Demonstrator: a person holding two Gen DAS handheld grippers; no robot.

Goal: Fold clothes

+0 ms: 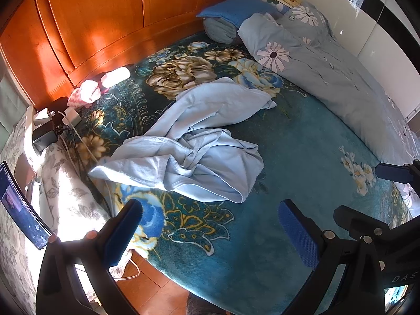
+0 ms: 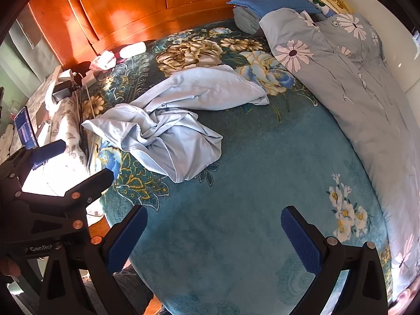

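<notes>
A pale blue garment (image 1: 194, 141) lies crumpled and twisted on the teal floral blanket (image 1: 302, 157); it also shows in the right wrist view (image 2: 173, 120). My left gripper (image 1: 210, 233) is open and empty, above the blanket's near edge, short of the garment. My right gripper (image 2: 214, 239) is open and empty, above the plain teal part of the blanket (image 2: 262, 170), to the right of and nearer than the garment. The left gripper's fingers (image 2: 50, 149) show at the left of the right wrist view. The right gripper's fingers (image 1: 388, 172) show at the right of the left wrist view.
A grey flowered duvet (image 1: 315, 60) runs along the right side of the bed by the white wall. Blue and grey pillows (image 1: 231, 13) lie at the wooden headboard (image 1: 105, 13). Chargers and cables (image 1: 57, 123), a pink cloth (image 1: 85, 93) and a phone (image 1: 21, 204) sit at the left edge.
</notes>
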